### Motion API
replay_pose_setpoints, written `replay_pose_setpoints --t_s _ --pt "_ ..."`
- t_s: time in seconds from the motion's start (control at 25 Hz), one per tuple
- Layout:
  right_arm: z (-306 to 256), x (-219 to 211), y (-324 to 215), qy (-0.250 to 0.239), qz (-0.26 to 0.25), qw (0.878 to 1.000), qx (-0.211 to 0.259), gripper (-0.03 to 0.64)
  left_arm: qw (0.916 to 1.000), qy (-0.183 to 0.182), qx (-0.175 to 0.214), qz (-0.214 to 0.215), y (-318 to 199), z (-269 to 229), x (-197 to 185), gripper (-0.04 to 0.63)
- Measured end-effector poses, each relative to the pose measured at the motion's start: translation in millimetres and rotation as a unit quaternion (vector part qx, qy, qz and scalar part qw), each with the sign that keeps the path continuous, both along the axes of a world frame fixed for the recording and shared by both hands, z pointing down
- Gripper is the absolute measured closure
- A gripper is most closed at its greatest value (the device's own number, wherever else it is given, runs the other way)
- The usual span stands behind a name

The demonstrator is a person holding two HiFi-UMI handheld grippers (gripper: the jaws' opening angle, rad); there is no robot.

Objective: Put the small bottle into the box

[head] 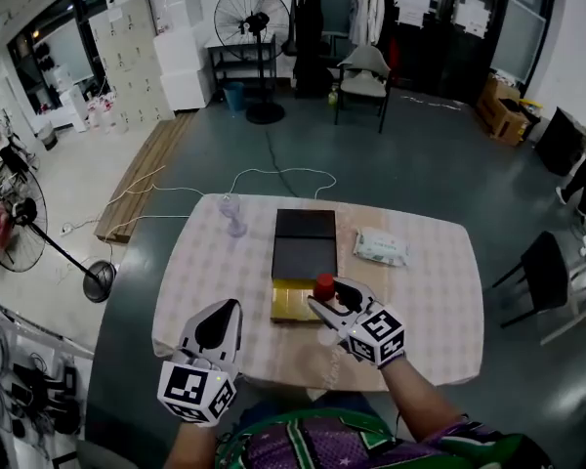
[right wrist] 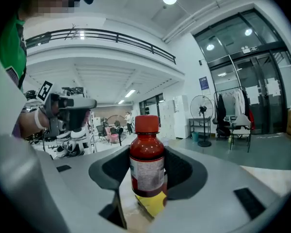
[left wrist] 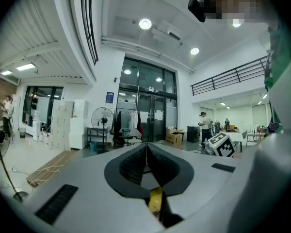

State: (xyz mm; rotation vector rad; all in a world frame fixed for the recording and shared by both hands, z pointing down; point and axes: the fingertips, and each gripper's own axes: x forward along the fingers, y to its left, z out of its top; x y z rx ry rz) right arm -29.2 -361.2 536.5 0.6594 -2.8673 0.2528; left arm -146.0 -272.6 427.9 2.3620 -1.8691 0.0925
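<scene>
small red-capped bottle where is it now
The small red-capped bottle is clamped in the right gripper, near the head view's centre, at the right edge of the open gold-lined box.

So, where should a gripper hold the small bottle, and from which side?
Hold the bottle at its labelled body, below the cap, with the jaws coming in level from two opposite sides, as the right gripper does. It stands upright, and the body is wider and straighter than the cap.
</scene>
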Motion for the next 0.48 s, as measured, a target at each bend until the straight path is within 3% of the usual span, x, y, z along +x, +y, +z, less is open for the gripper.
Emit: replay_pose_setpoints --t_s 0.48 --pt "80.9 -22.4 -26.6 0.081 -0.060 0.994 -0.047 0.391 0.9987 -0.007 -0.014 -0.050 -8.1 9.2 0.1 0.571"
